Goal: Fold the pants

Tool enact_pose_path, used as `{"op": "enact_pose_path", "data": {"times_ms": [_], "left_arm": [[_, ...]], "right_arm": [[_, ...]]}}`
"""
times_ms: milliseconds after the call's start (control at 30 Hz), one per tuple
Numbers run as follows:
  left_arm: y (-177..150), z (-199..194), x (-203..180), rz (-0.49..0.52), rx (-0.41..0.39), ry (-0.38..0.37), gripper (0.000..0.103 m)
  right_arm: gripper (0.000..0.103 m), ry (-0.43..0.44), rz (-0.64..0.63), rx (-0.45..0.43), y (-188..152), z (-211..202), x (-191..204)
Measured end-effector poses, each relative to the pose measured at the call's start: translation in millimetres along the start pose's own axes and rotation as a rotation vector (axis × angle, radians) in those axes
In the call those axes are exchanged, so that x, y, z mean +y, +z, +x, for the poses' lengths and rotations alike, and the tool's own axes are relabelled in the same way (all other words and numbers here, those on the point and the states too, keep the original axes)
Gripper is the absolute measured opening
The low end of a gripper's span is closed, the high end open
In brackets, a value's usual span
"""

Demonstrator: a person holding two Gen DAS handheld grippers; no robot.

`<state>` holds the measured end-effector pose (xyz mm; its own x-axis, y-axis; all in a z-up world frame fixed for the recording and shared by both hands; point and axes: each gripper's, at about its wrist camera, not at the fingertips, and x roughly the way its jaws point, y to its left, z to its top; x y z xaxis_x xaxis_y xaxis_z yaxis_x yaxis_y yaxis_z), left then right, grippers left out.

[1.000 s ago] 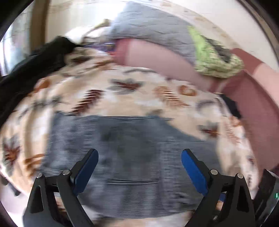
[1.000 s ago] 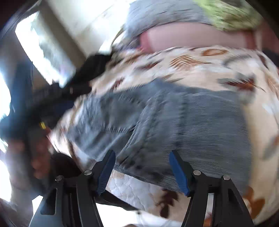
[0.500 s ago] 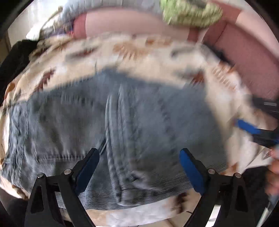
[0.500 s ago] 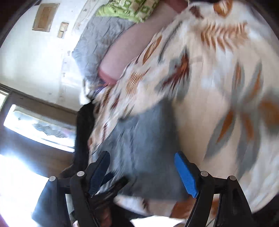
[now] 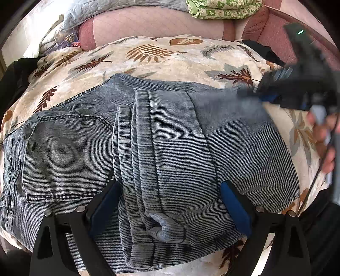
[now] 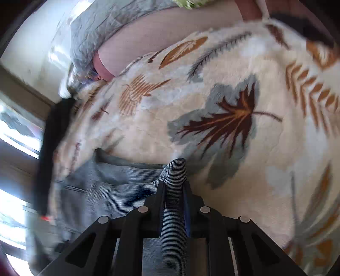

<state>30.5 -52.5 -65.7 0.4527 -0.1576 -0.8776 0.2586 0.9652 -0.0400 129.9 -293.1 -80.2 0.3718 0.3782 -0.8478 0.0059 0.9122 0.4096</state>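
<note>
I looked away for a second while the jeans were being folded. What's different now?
The right claw, open before, is closing and pinches a corner of the jeans. The left claw came down closer over them. It stays open, and the jeans still lie on the leaf-print blanket.

pants: faded blue-grey ribbed denim pants (image 5: 170, 138), dark stitching
blanket: cream fleece blanket (image 5: 161, 61), brown, orange and grey leaves
pads: blue gripper pads (image 5: 233, 203)
cloth: green-and-white patterned cloth (image 5: 223, 8)

Your left wrist view is bright and evenly daylit, sharp on the folded grey-blue ribbed denim pants (image 5: 161, 148); only your black right gripper (image 5: 267, 93) smears. Your right wrist view blurs leftward, where the blown-out window (image 6: 12, 135) glares. Fisheye bends both edges.
</note>
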Motion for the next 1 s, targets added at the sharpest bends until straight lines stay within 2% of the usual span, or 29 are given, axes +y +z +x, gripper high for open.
{"op": "enact_pose_path", "data": {"times_ms": [100, 167, 233, 333, 400, 433, 467, 533, 667, 700, 800, 833, 900, 967, 1000], "left_arm": [[-0.3, -0.9, -1.8, 0.003, 0.001, 0.003, 0.096], [-0.2, 0.6, -1.7, 0.004, -0.003, 0.001, 0.096], [-3.7, -0.9, -2.9, 0.002, -0.010, 0.005, 0.096], [-3.5, -0.9, -2.3, 0.001, -0.013, 0.002, 0.097], [-2.8, -1.2, -2.0, 0.000, -0.010, -0.001, 0.097], [-2.0, -1.6, -2.3, 0.000, -0.007, -0.002, 0.097], [-1.2, -3.2, -2.6, 0.003, -0.001, -0.003, 0.096], [0.1, -13.0, -0.9, 0.002, -0.013, -0.013, 0.096], [-1.5, -42.2, 6.6, -0.009, -0.120, -0.001, 0.097], [-2.4, -39.6, 6.8, -0.002, -0.111, 0.018, 0.097], [-10.1, -8.0, 6.4, 0.021, -0.007, 0.047, 0.099], [-12.0, -9.1, 7.1, 0.015, -0.037, 0.044, 0.099], [-13.2, -10.7, 6.8, 0.014, -0.049, 0.047, 0.099], [-13.0, -10.1, 8.8, 0.011, -0.041, 0.037, 0.099], [-13.5, -10.6, 9.7, 0.013, -0.042, 0.032, 0.099]], "right_arm": [[0.029, 0.070, 0.071, -0.063, -5.3, -22.4, -8.1], [0.030, 0.088, 0.078, -0.108, -15.5, -47.7, -5.1], [0.030, 0.169, 0.076, -0.134, -33.2, -75.0, 1.8], [0.030, 0.279, 0.128, -0.069, -62.6, -79.7, 1.0], [0.031, 0.252, 0.154, 0.023, -82.4, -55.5, -8.3], [0.024, 0.227, 0.173, 0.065, -92.9, -38.6, -18.7], [0.020, 0.249, 0.210, 0.031, -98.0, -38.9, -26.9], [0.024, 0.268, 0.228, 0.018, -96.3, -50.8, -24.5], [0.027, 0.309, 0.180, -0.046, -85.5, -78.8, -6.1], [0.028, 0.330, 0.175, -0.060, -79.1, -80.5, -3.6], [0.034, 0.379, 0.232, -0.066, -56.1, -63.8, -3.8], [0.039, 0.381, 0.234, -0.050, -42.6, -48.2, -1.6], [0.040, 0.296, 0.259, 0.025, -33.8, -10.6, -14.8], [0.039, 0.341, 0.298, 0.017, -32.5, -9.0, -24.7], [0.039, 0.342, 0.292, -0.003, -33.0, -20.7, -22.5]]}}
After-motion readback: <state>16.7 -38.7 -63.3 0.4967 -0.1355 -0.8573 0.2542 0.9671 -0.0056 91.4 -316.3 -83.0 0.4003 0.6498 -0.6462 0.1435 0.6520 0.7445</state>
